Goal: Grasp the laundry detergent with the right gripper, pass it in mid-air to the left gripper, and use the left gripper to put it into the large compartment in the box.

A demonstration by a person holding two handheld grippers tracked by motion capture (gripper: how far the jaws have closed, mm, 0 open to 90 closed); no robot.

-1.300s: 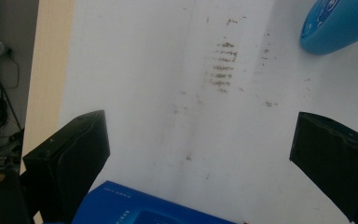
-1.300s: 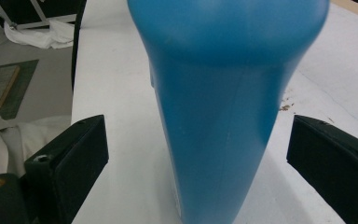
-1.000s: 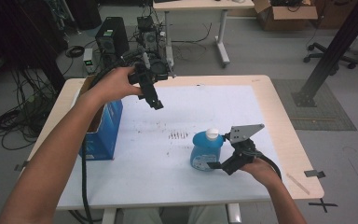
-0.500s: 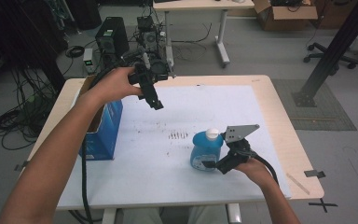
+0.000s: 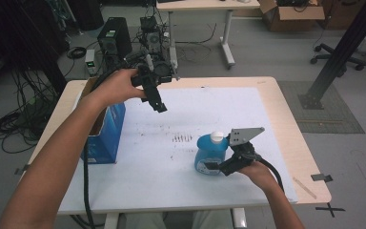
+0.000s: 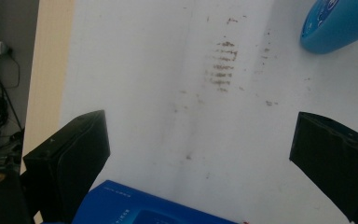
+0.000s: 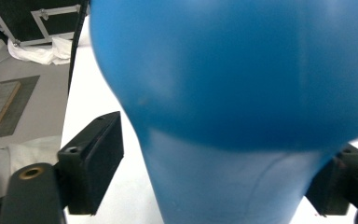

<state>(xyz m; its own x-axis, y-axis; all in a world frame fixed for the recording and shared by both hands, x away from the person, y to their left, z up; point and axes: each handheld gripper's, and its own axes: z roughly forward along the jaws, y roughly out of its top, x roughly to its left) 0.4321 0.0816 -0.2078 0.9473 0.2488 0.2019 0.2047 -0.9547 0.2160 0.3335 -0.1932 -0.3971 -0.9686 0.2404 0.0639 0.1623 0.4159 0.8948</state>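
Right gripper view: the bottle (image 7: 242, 107) stands between the jaws, which have just been closing, a gap left at the left pad. In the high view the right gripper (image 5: 219, 164) flanks it near the table's (image 5: 276, 102) front; farther back the left gripper (image 5: 158, 102) hangs wide open above the box (image 5: 106, 131).

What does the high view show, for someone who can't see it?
The right claw reaches around a blue bottle standing on a white table, its jaws just closing in. The left claw hangs open above the table, beside a blue box.
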